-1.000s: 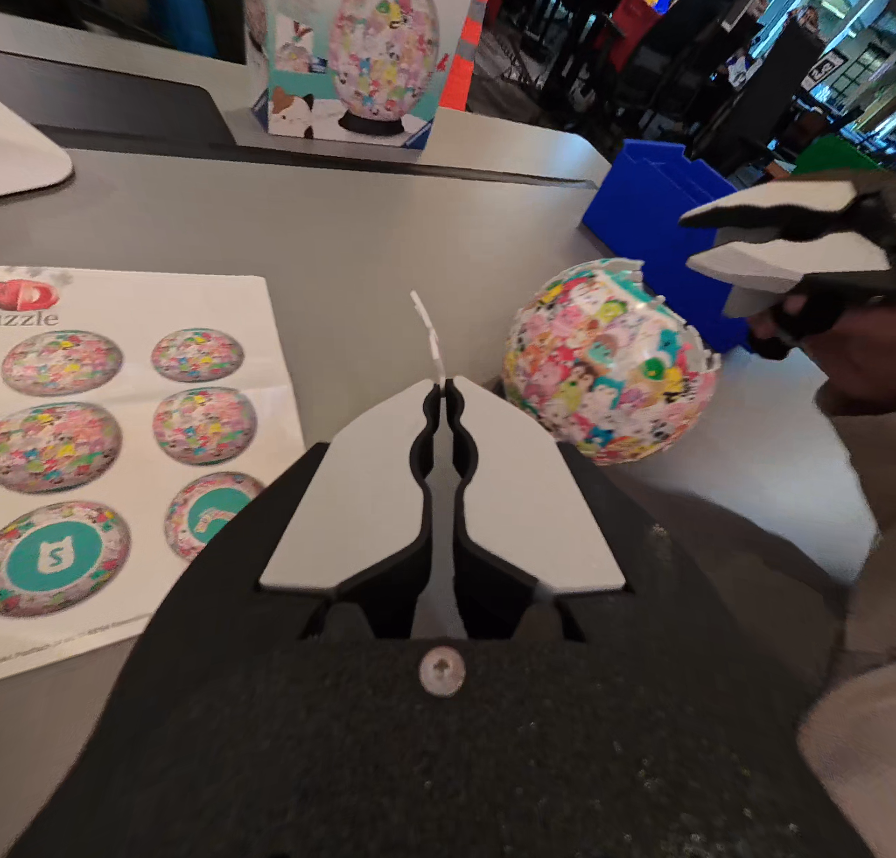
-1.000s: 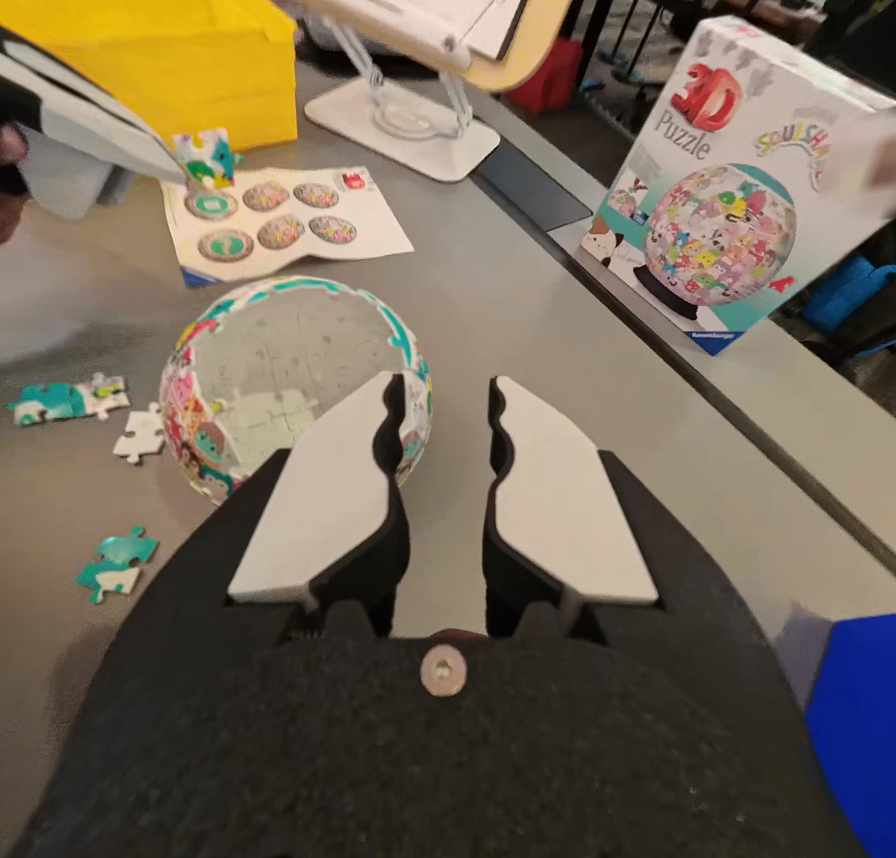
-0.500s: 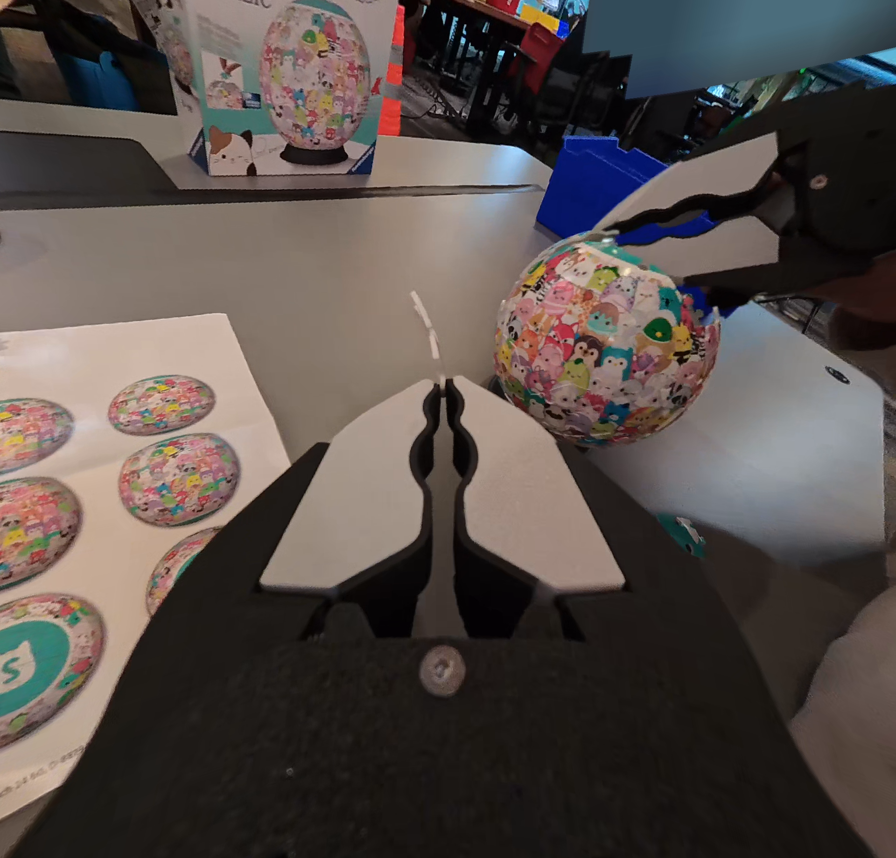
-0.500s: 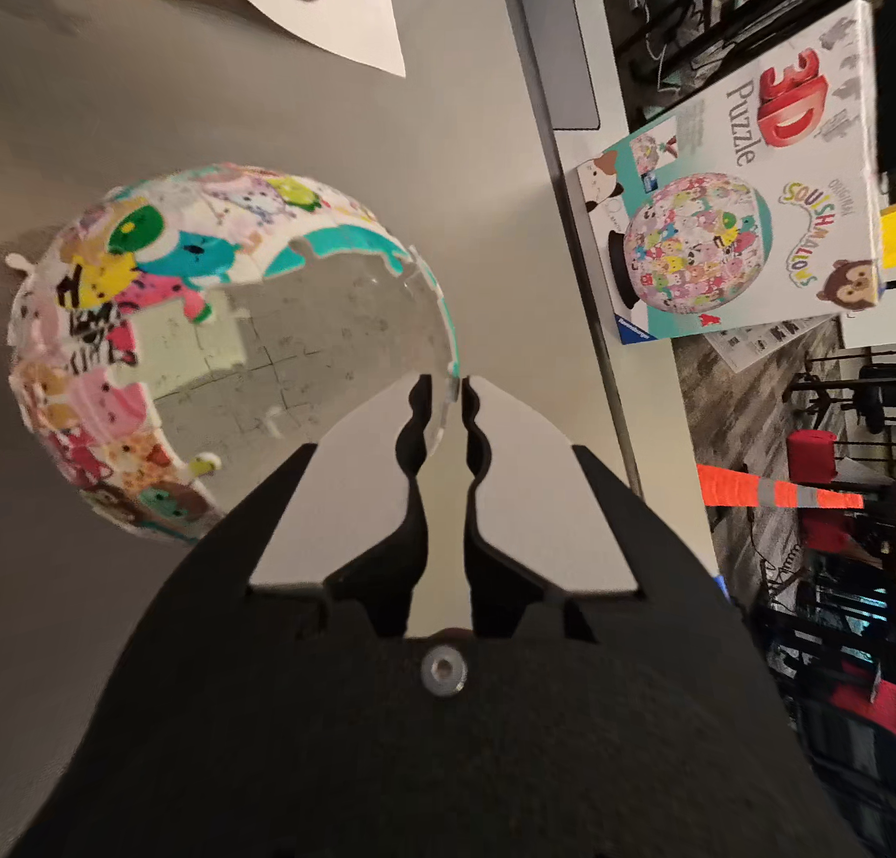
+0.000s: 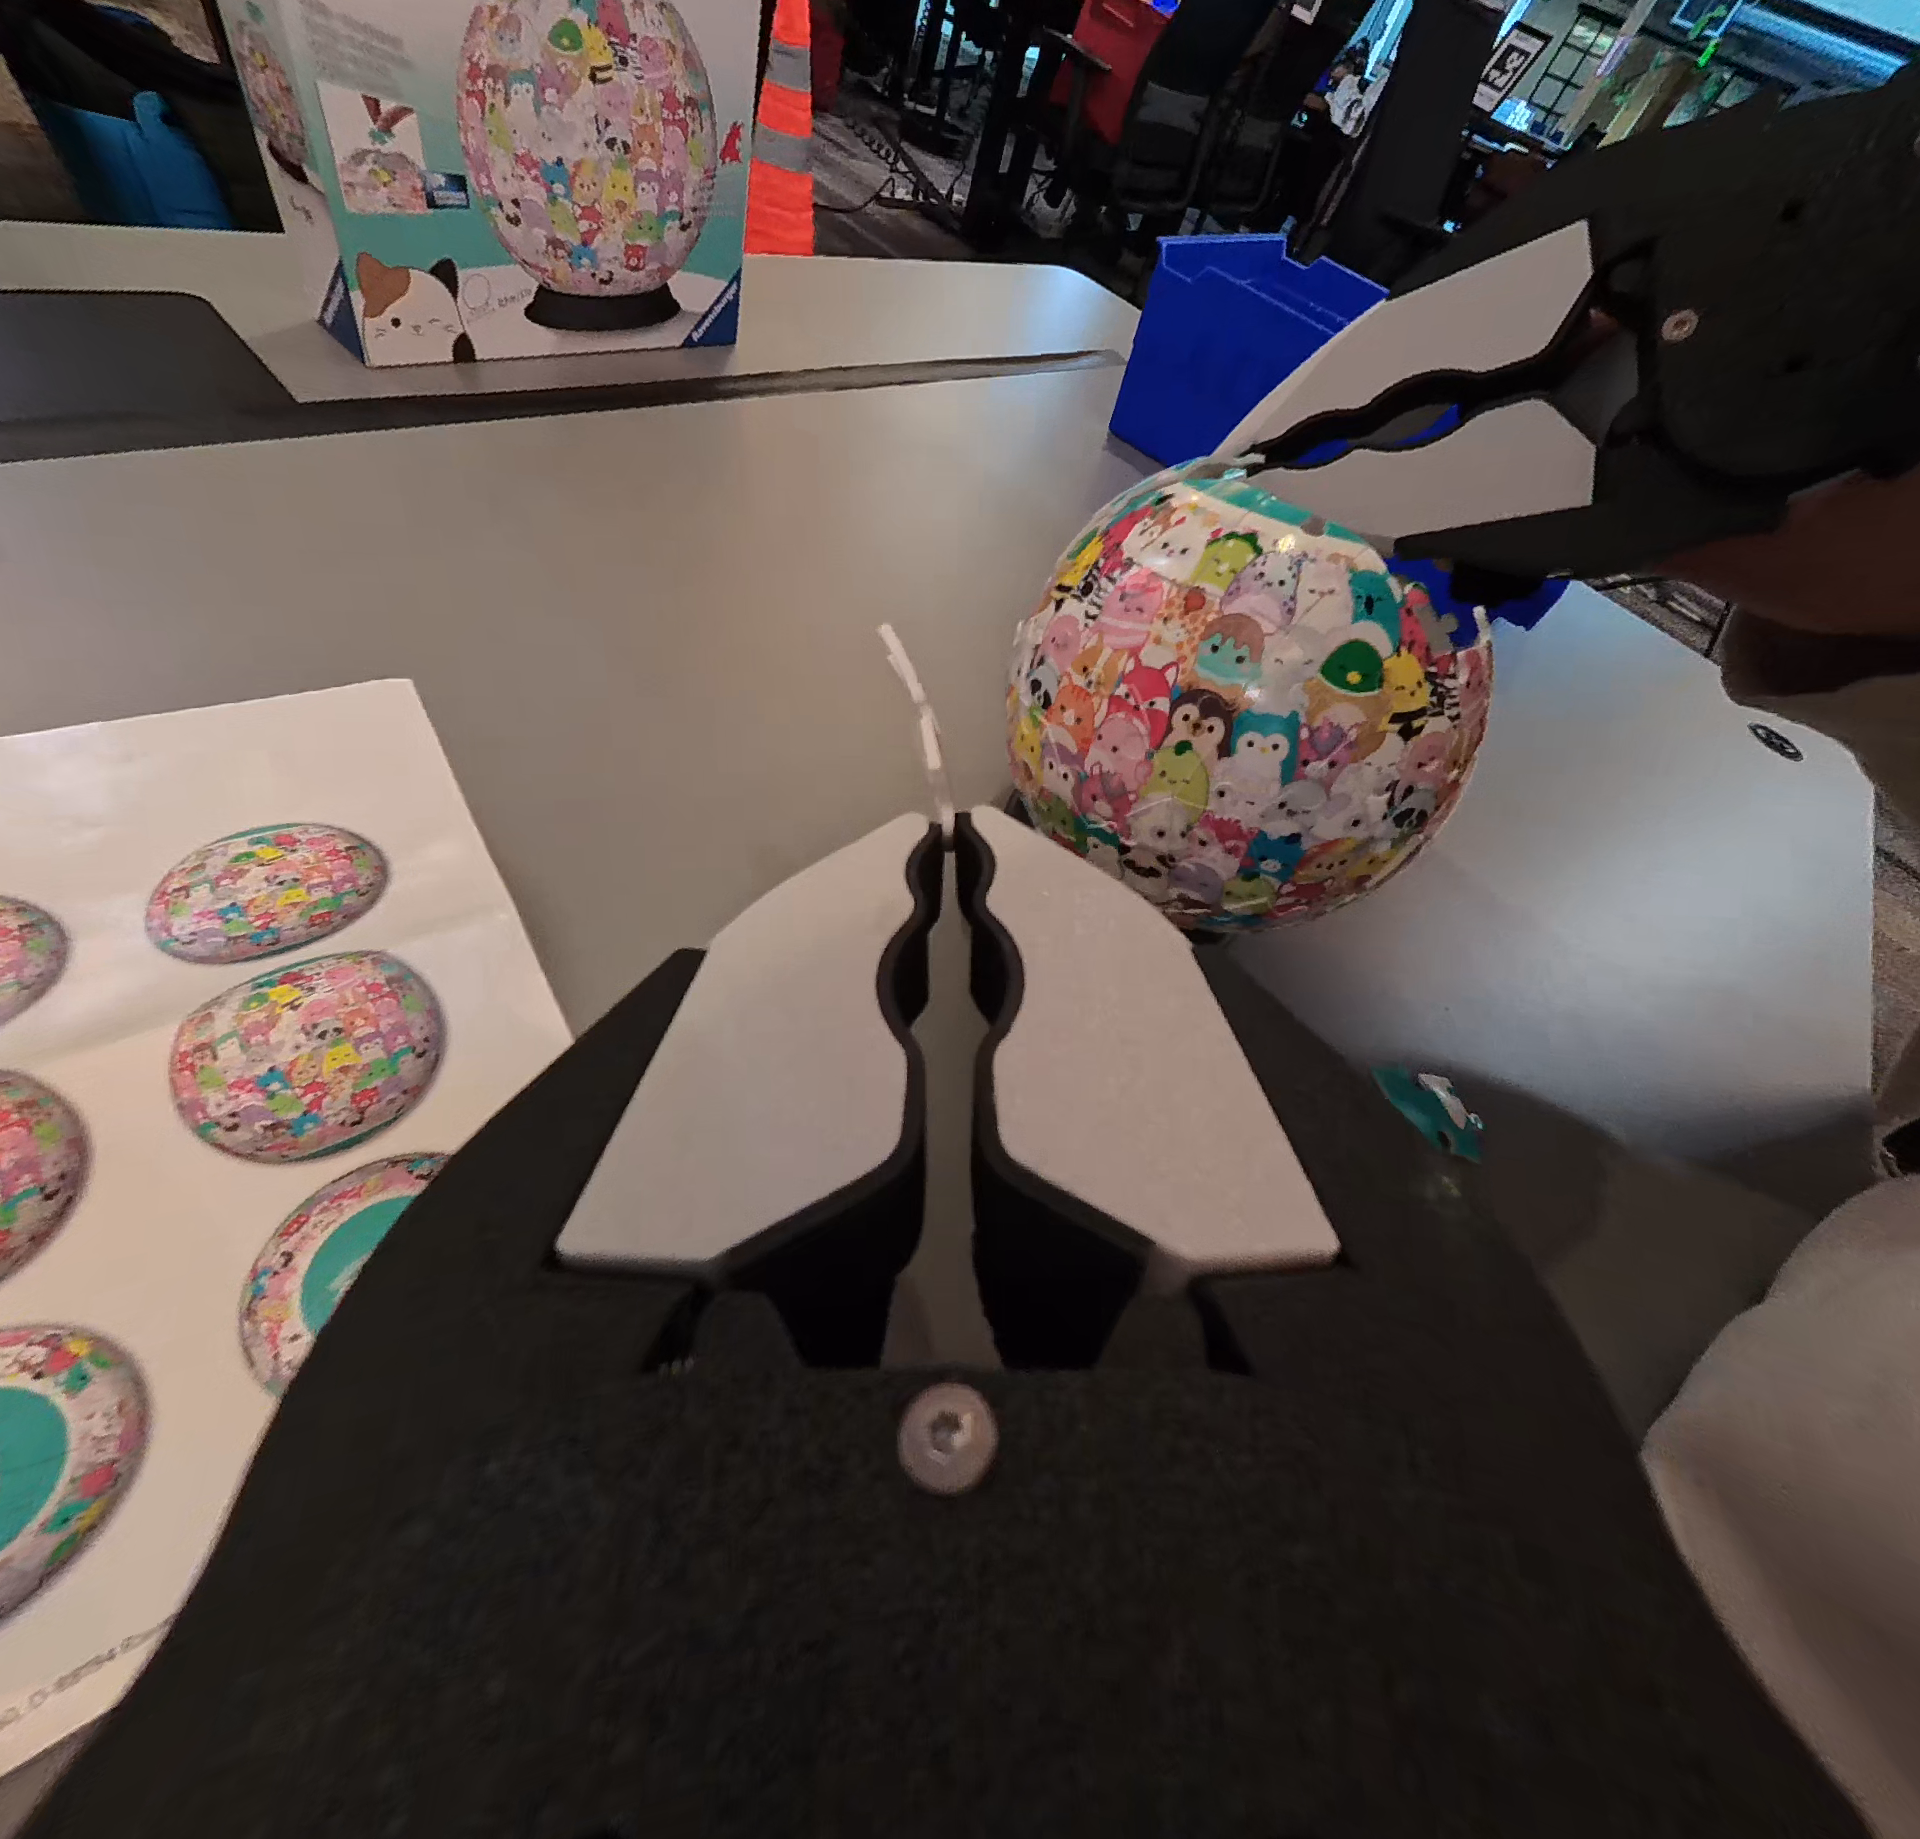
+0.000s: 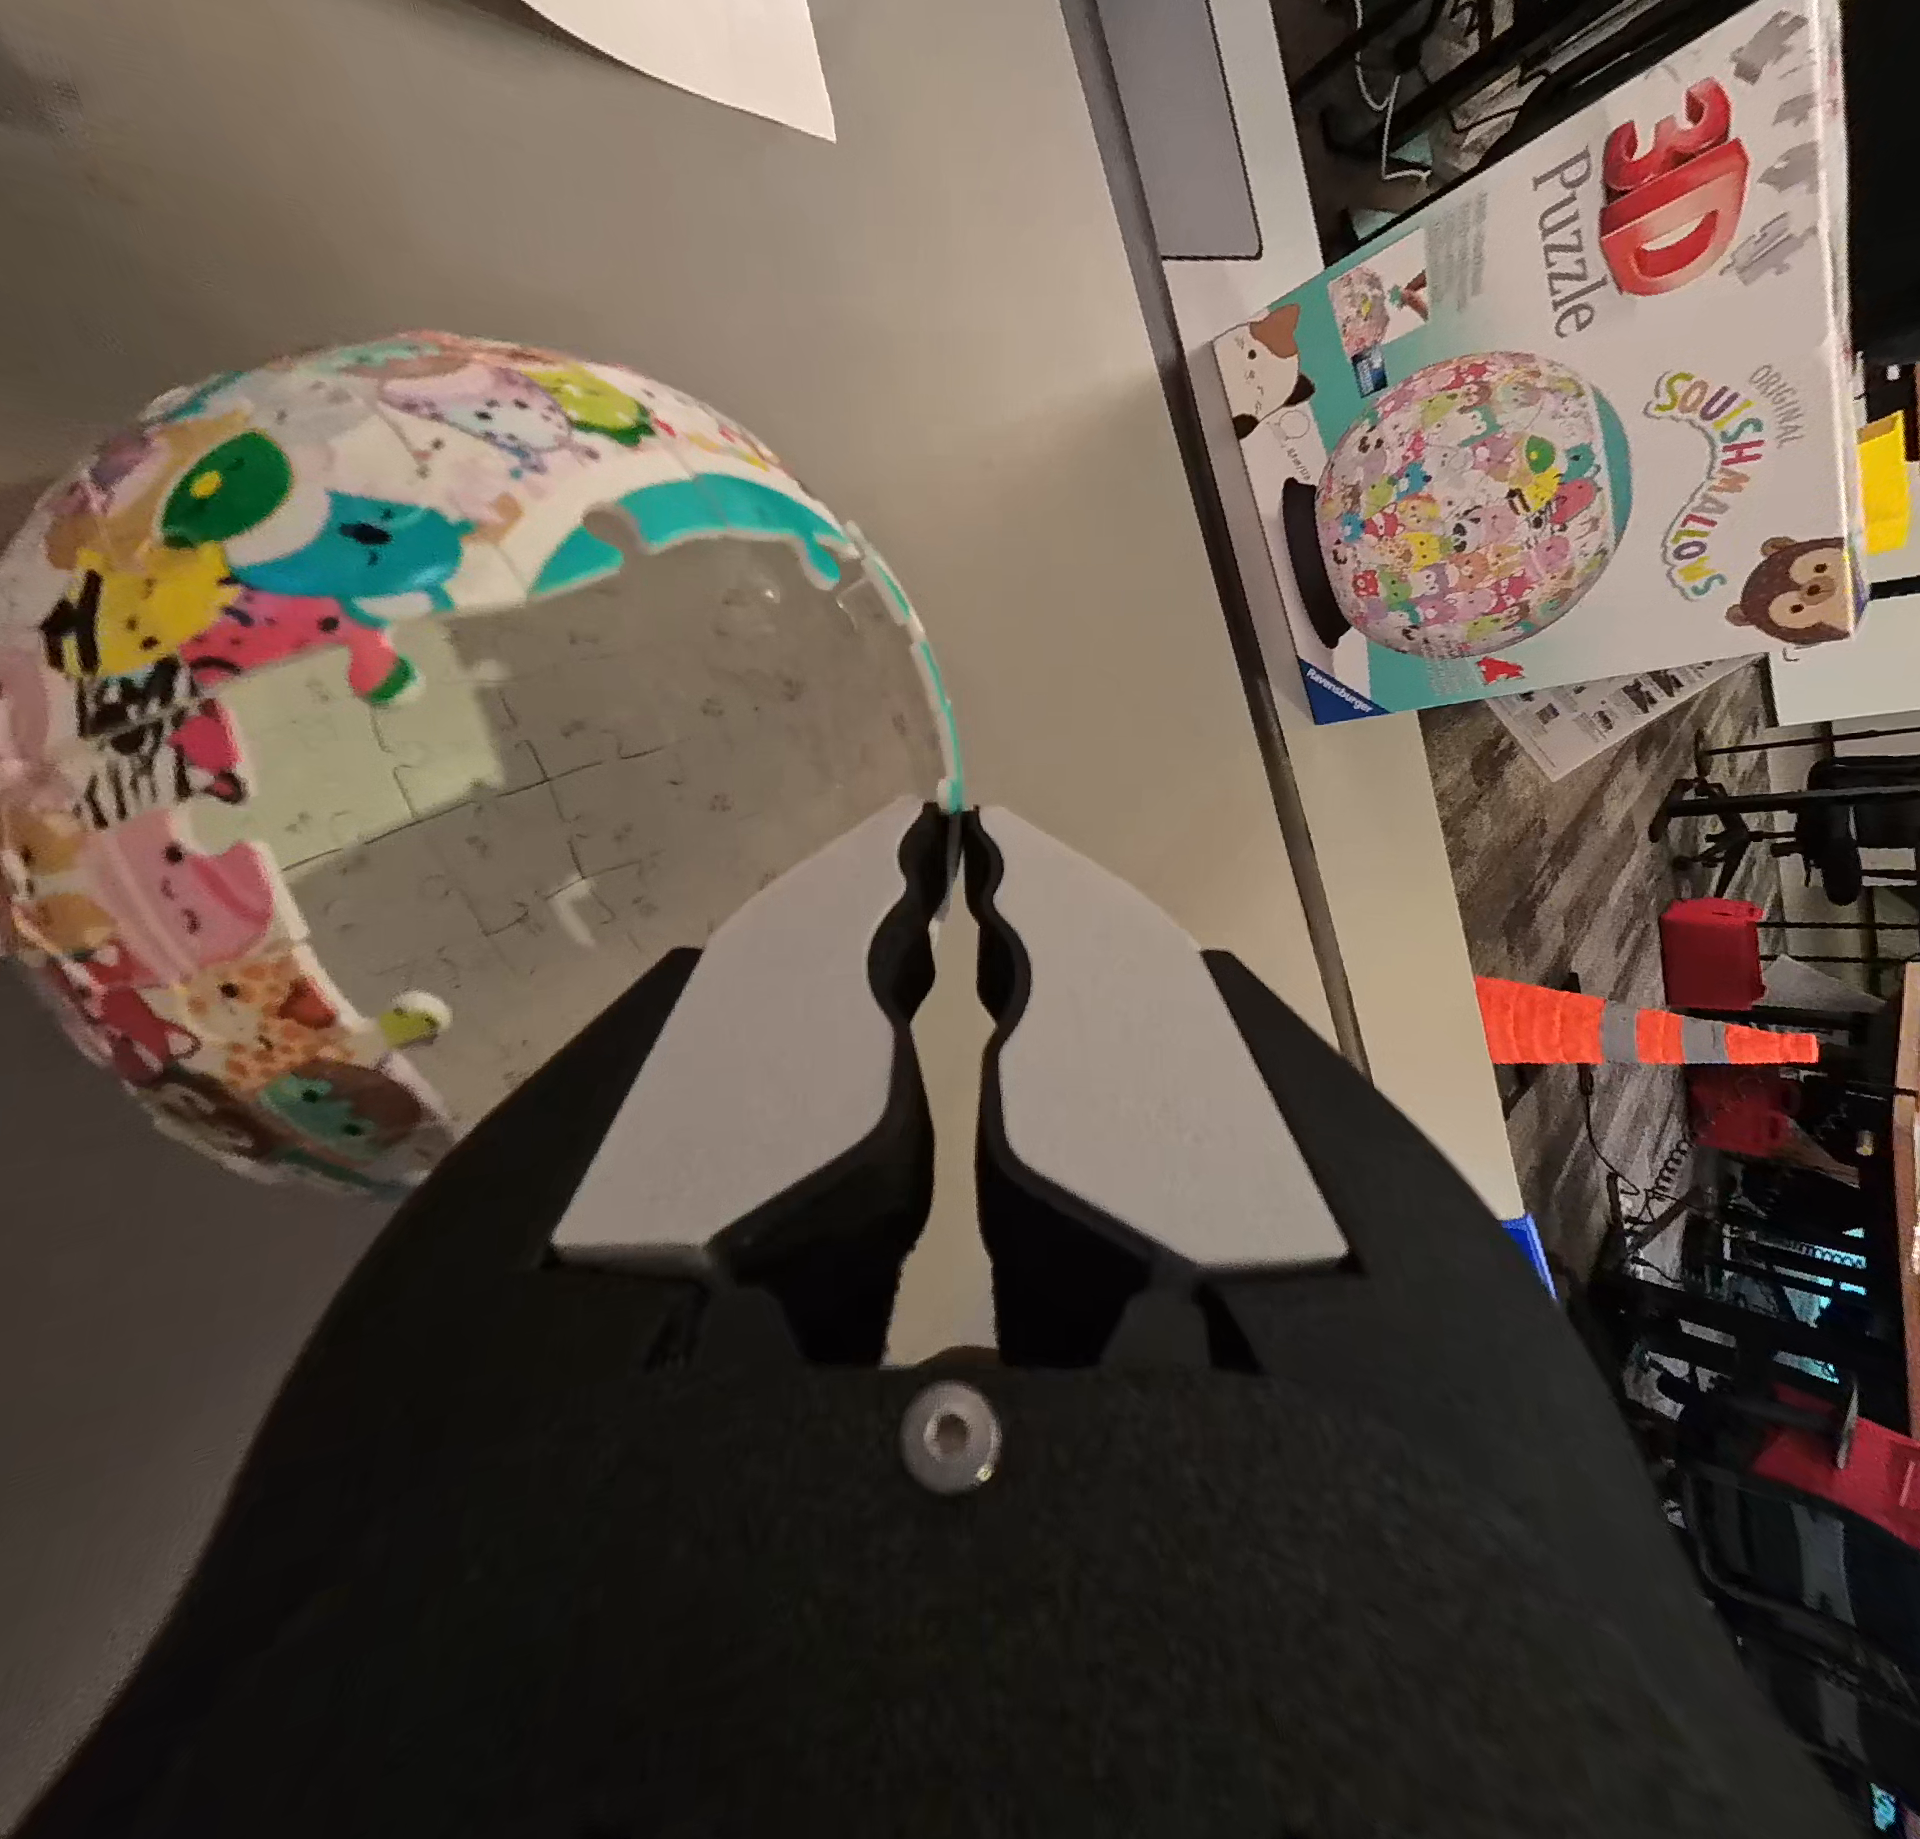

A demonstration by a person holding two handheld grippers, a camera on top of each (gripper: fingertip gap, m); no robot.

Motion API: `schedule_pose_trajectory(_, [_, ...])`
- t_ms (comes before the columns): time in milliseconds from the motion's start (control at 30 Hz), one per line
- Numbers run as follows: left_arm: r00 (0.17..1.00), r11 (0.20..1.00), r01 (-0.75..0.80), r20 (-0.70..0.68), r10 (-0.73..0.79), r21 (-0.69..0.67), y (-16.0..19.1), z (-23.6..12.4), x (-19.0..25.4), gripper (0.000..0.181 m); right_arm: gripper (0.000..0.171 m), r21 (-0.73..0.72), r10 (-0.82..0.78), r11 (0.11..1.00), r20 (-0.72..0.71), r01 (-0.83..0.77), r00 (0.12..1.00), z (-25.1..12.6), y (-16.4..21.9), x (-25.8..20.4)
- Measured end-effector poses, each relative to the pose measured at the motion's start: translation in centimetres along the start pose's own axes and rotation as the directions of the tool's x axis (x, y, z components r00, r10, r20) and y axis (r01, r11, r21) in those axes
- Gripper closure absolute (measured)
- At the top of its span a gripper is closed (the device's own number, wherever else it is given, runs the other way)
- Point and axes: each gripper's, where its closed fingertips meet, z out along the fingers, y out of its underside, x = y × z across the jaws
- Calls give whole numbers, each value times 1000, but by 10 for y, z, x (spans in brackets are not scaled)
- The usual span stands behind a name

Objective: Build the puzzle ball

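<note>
2 close wrist views share puzzle ball (image 5: 1247, 709).

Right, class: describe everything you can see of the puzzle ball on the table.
The puzzle ball is an unfinished hollow sphere of curved interlocking pieces, printed with bright cartoon animals and a teal band near the opening. A large jagged gap shows its plain grey inside. It looks like thin, glossy plastic. It sits tilted on the grey table, beside the instruction sheet. The right gripper is shut on its rim at the edge of the gap.

Left gripper (image 5: 948, 833) and right gripper (image 6: 951, 821) jaws pinched
</note>
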Motion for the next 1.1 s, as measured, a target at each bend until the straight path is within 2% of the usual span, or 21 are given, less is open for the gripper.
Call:
schedule_pose_trajectory(300, [1000, 1000, 5, -7, -5, -4, 1, 1, 1, 180, 156, -32, 72, 997, 94, -69, 993, -2, 3, 0])
schedule_pose_trajectory(600, [1000, 1000, -14, -8, 14, -19, 3, 2, 4, 180, 167, -33, 6, 999, 78, -3, 997, 6, 1, -1])
schedule_pose_trajectory(933, [1000, 1000, -18, -4, 18, -7, -1, 0, 4, 180, 168, -42, 17, 999, 94, -13, 995, 7, 0, -2])
schedule_pose_trajectory(1100, [1000, 1000, -11, -5, 11, -3, -1, -1, 4, 180, 156, -37, 45, 998, 107, -41, 993, 0, 2, 2])
